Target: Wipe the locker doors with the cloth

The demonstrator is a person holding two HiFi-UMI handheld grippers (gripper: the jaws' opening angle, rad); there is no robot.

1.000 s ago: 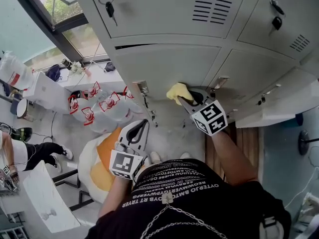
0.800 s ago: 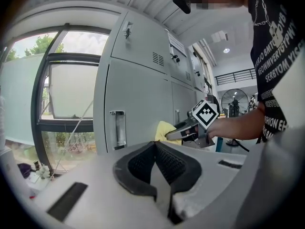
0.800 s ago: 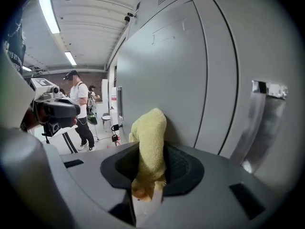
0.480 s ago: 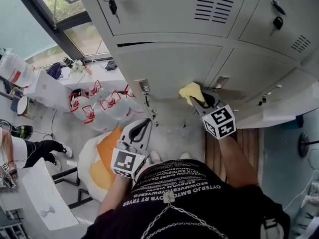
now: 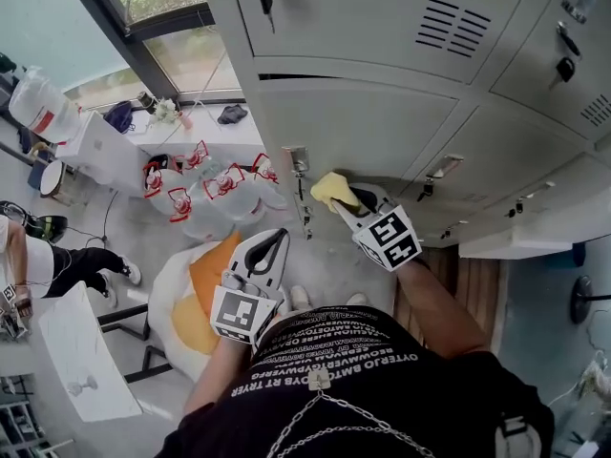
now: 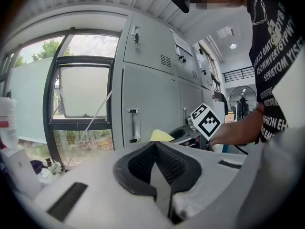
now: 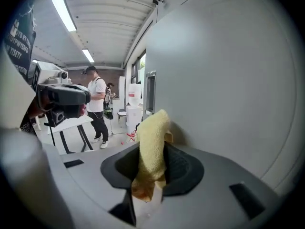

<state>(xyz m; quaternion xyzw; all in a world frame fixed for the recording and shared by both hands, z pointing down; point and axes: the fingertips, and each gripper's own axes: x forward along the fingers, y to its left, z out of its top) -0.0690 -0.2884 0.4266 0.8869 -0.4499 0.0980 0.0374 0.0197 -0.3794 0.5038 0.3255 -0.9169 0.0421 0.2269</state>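
The right gripper [image 5: 353, 201] has its jaws clamped on the yellow cloth [image 7: 152, 137], whose free end lies against the lower locker door [image 5: 382, 132] near its left edge, just beside the handle [image 5: 296, 160]. The left gripper [image 6: 153, 163] hangs apart from the lockers, jaws pressed together on nothing.

A dark-framed window [image 5: 181, 51] fills the far left, with green trees behind the glass. Below it, the pale grey floor [image 5: 134, 241] carries a cluster of clear water jugs [image 5: 205, 194] (each with a red label). A white desk [image 5: 81, 361] stands at the near left. Wooden boards [image 5: 482, 270] lie to the right. Long strip lights [image 7: 59, 6] run along the ribbed ceiling.
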